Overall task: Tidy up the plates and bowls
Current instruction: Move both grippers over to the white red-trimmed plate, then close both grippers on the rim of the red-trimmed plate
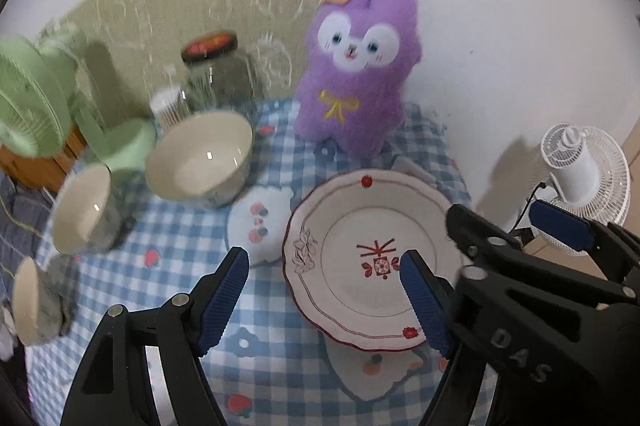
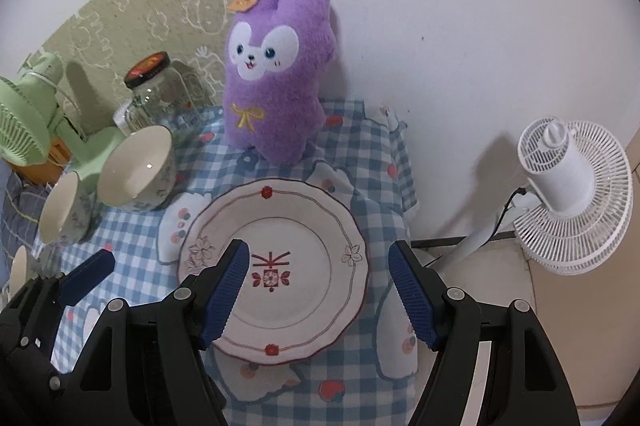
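A white plate with red flower trim (image 1: pixel 372 258) (image 2: pixel 276 266) lies on the blue checked tablecloth (image 1: pixel 168 258) (image 2: pixel 360 186). A large cream bowl (image 1: pixel 200 158) (image 2: pixel 138 170) stands behind it to the left, with two smaller cream bowls (image 1: pixel 82 208) (image 1: pixel 30 300) further left; one shows in the right wrist view (image 2: pixel 60 212). My left gripper (image 1: pixel 324 290) is open and empty above the plate's left edge. My right gripper (image 2: pixel 318 290) is open and empty above the plate's right half; it also shows in the left wrist view (image 1: pixel 520 230).
A purple plush toy (image 1: pixel 356 66) (image 2: pixel 276 70) stands at the back by the wall. A glass jar (image 1: pixel 216 74) (image 2: pixel 160 94) and a green fan (image 1: pixel 36 94) (image 2: pixel 28 122) stand at the back left. A white fan (image 1: pixel 584 166) (image 2: pixel 572 198) stands right of the table.
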`<state>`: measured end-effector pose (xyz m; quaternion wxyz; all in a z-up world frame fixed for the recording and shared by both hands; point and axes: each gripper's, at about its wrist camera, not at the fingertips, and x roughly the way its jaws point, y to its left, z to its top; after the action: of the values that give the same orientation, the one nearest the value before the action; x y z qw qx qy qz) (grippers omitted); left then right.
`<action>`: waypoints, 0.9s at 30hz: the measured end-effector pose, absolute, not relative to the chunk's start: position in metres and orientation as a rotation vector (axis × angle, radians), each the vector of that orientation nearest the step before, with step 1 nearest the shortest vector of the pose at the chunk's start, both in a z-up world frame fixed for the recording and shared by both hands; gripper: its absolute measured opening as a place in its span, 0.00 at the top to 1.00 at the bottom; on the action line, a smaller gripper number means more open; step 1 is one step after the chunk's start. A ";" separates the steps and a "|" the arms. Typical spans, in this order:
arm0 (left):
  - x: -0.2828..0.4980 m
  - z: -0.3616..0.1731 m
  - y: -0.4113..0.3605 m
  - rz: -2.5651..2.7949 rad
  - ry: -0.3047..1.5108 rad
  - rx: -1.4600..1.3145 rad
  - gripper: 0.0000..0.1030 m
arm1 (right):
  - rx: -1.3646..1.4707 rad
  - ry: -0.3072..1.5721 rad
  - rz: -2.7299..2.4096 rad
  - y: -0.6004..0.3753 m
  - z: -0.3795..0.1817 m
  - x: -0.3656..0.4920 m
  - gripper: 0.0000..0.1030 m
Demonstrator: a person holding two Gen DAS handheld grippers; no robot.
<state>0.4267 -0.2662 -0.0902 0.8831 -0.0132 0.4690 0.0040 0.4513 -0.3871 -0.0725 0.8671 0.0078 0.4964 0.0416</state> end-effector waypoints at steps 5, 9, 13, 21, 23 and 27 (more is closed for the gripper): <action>0.439 -0.112 -0.259 0.008 1.026 -0.070 0.25 | 0.022 1.058 0.081 -0.390 -0.091 0.460 0.27; 0.445 -0.124 -0.259 0.012 1.035 -0.065 0.27 | 0.014 1.070 0.070 -0.391 -0.104 0.465 0.27; 0.450 -0.134 -0.259 0.008 1.057 -0.059 0.29 | 0.013 1.088 0.064 -0.392 -0.117 0.470 0.27; 0.465 -0.155 -0.261 0.018 1.099 -0.026 0.36 | 0.024 1.124 0.053 -0.397 -0.139 0.476 0.31; 0.468 -0.158 -0.262 0.020 1.104 -0.022 0.36 | 0.030 1.130 0.049 -0.399 -0.144 0.479 0.32; 0.475 -0.165 -0.261 0.016 1.120 -0.029 0.40 | 0.032 1.143 0.039 -0.400 -0.152 0.484 0.36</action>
<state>0.4750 -0.2614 -0.1648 0.8471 -0.0138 0.5312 0.0076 0.4842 -0.3997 -0.1521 0.8408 0.0151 0.5408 0.0184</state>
